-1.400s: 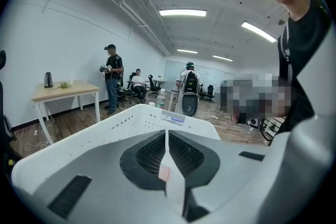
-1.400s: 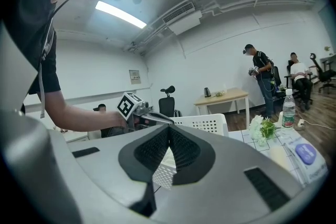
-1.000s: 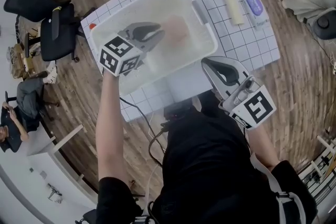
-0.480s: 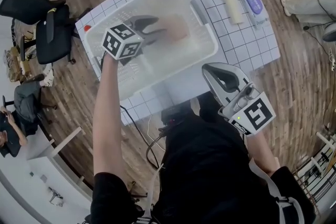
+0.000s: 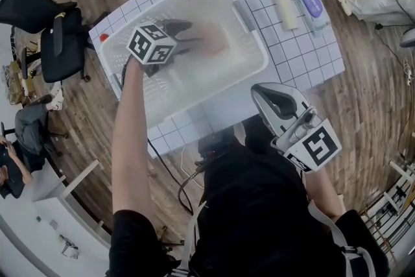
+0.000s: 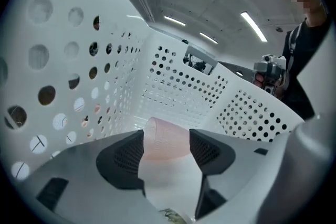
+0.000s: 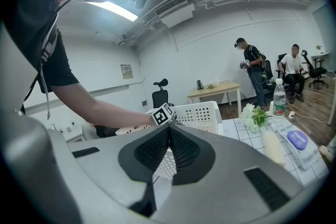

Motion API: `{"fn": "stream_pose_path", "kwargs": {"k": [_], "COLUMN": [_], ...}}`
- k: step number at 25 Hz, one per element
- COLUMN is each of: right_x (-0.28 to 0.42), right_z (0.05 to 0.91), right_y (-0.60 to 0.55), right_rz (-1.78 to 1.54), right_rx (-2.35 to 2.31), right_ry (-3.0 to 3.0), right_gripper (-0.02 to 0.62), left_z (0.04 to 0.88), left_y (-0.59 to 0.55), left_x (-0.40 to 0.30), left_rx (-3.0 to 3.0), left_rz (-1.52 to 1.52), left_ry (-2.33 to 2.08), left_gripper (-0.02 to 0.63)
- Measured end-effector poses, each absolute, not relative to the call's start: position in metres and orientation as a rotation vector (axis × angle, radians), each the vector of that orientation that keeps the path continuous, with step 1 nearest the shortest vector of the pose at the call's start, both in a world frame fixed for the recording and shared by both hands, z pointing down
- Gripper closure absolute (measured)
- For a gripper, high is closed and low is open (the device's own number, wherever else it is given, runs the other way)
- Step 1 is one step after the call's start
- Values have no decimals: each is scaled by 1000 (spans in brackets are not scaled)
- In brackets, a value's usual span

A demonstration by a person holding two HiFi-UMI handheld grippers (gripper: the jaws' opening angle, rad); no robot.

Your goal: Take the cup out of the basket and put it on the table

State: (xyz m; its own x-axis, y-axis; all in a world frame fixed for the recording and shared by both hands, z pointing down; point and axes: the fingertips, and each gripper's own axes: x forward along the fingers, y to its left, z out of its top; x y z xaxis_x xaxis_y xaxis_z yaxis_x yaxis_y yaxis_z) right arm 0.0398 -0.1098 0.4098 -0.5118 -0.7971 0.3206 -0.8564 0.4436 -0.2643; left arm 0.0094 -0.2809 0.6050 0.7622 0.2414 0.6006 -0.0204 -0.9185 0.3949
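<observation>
In the basket point(image 6: 184, 89), the jaws of the left gripper point(image 6: 166, 150) have just been opening wide; the pink cup point(image 6: 167, 134) is lying between their tips, ungripped. Outside the basket, the right gripper point(image 7: 169, 149) is hovering, jaws together, empty.

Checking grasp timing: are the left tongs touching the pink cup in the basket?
Cannot tell. In the left gripper view the left tongs, just opened wide, frame the cup, whose sides vanish behind the pads.

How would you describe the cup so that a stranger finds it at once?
On the white gridded table stands a large white perforated basket. On its floor is the cup; it alone is pale pink, while everything around it is white.
</observation>
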Motion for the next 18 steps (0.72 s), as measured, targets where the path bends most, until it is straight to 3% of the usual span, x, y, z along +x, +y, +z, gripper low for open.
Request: {"fn": "stream_pose_path", "kwargs": {"k": [18], "right_x": [34], "right_z": [413], "right_y": [-113], "right_rz": [615], "right_rx": [1460], "right_ry": [-2533], "right_gripper": [580], "left_z": [629], "left_y": [-252], "left_x": [13], "left_rx": [2519], "left_rz": [1100], "left_ry": [362], "left_gripper": [342]}}
